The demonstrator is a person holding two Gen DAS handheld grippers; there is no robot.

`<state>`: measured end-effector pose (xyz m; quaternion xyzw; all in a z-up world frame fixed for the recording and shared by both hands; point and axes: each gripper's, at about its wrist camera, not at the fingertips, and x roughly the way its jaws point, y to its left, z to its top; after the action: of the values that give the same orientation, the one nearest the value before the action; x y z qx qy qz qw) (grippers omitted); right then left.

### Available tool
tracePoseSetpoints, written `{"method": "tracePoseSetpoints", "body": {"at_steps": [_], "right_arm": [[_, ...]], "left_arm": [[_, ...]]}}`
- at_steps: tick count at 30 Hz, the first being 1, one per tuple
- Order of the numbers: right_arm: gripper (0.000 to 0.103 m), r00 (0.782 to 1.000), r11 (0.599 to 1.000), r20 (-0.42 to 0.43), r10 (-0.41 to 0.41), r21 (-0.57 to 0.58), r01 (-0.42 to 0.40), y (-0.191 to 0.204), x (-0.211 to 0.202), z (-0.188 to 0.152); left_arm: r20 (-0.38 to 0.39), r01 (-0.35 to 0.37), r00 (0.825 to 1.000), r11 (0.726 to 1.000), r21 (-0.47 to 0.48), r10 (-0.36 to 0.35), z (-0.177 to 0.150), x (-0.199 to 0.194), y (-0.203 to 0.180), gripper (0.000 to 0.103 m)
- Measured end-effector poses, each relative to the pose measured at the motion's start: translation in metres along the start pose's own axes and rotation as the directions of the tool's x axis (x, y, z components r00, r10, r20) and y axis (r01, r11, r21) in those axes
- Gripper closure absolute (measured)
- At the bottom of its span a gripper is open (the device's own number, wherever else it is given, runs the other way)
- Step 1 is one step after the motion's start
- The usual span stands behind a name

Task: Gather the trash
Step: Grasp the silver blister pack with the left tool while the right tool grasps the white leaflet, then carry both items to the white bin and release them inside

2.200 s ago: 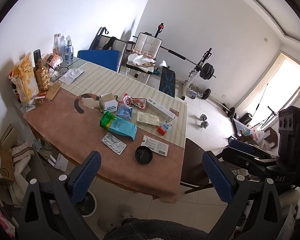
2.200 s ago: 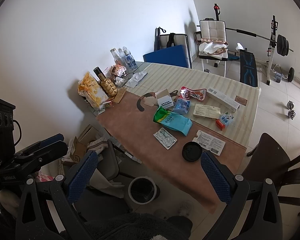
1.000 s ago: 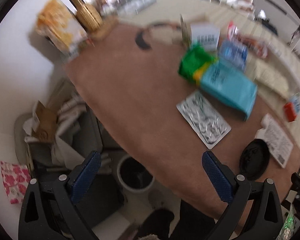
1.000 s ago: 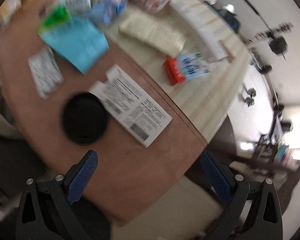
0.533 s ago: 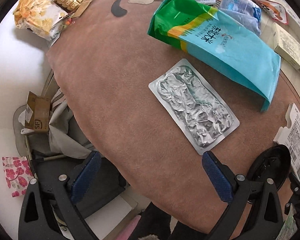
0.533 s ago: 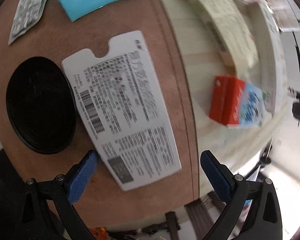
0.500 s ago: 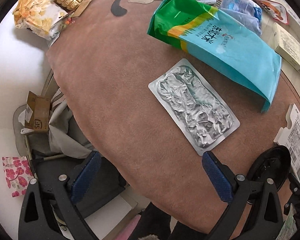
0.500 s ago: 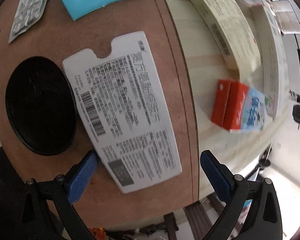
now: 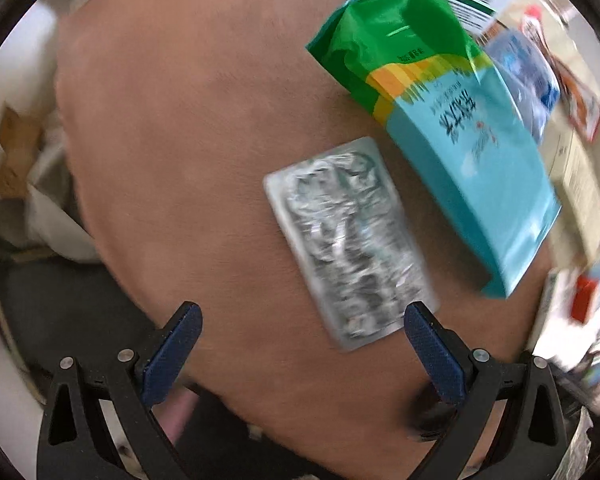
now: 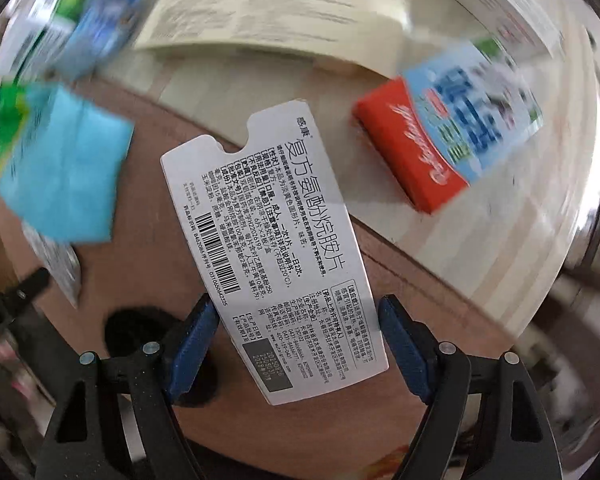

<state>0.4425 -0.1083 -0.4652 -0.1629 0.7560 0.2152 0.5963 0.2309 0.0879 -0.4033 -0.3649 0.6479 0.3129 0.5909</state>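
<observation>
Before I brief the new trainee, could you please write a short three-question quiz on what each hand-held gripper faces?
1. True or false: the right hand-held gripper has clamped the white medicine card.
2. What lies nearest ahead of the left hand-held gripper: A) silver blister pack B) teal and green bag C) a glass bottle?
3. Name the box right of the card in the right wrist view.

Key: 1 false, pads straddle it, open. 2 A. 3 red and blue carton.
</observation>
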Motion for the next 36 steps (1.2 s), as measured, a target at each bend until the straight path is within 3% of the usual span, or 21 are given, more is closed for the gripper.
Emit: {"method": "tracePoseSetpoints", "body": {"at_steps": [3,9,11,13,14,16,18,23,26,29,33,36], "right_arm": [[0.019,1.000,0.999,0.008,0.001,0.043,-0.001,-0.009,0.010,-0.003],[0.019,0.984,0.991,0.118,-0.130,-0.029,0.134,0.013,0.029,-0.006],[0.025,0.986,0.995,0.128,-0.102,-0.011,0.104,0.009,0.034,-0.011],[0.025,0.988,0.995,0.113,-0.104,0.010,0.103,0.003,0.031,-0.031],[0.025,0.992,0.996,0.095,-0.086,0.021,0.085,-0.003,0.035,-0.037],[0.025,0.995,0.994,0.036,-0.097,0.057,0.095,-0.015,0.038,-0.049],[0.025,0.997,0.995,0.003,-0.082,0.051,0.082,-0.021,0.045,-0.062],[0.025,0.995,0.994,0.014,-0.101,0.051,0.100,-0.035,0.051,-0.081],[0.024,0.993,0.993,0.024,-0.117,0.036,0.116,-0.031,0.034,-0.068],[0.018,0.993,0.993,0.021,-0.112,0.040,0.111,-0.017,0.035,-0.074],[0.019,0.991,0.992,0.046,-0.123,0.038,0.121,-0.006,0.027,-0.059],[0.025,0.989,0.992,0.075,-0.127,0.027,0.125,-0.005,0.026,-0.076]], "left_arm": [[-0.039,0.059,0.997,0.996,-0.065,-0.062,0.015,0.011,0.002,0.000],[-0.010,0.021,1.000,0.995,-0.096,-0.022,0.029,0.018,0.002,0.008],[0.022,0.002,1.000,0.999,-0.036,-0.002,0.022,0.012,-0.003,0.022],[0.061,-0.019,0.998,0.995,0.096,0.013,0.010,0.005,-0.013,0.037],[0.062,-0.032,0.998,0.990,0.137,0.024,0.006,0.004,-0.014,0.040],[0.034,-0.046,0.999,0.971,0.236,0.039,-0.006,0.005,-0.015,0.040],[0.037,-0.052,0.998,0.961,0.272,0.044,-0.015,0.004,-0.011,0.040],[0.019,-0.039,0.999,0.969,0.245,0.036,-0.015,0.009,0.003,0.036],[0.013,-0.026,1.000,0.973,0.230,0.024,-0.010,0.010,0.008,0.036],[0.021,-0.025,1.000,0.979,0.201,0.021,0.004,0.010,0.013,0.036],[0.035,-0.014,0.999,0.986,0.169,0.008,0.008,0.005,0.023,0.038],[0.067,-0.025,0.998,0.977,0.212,0.011,0.006,-0.001,0.025,0.041]]}}
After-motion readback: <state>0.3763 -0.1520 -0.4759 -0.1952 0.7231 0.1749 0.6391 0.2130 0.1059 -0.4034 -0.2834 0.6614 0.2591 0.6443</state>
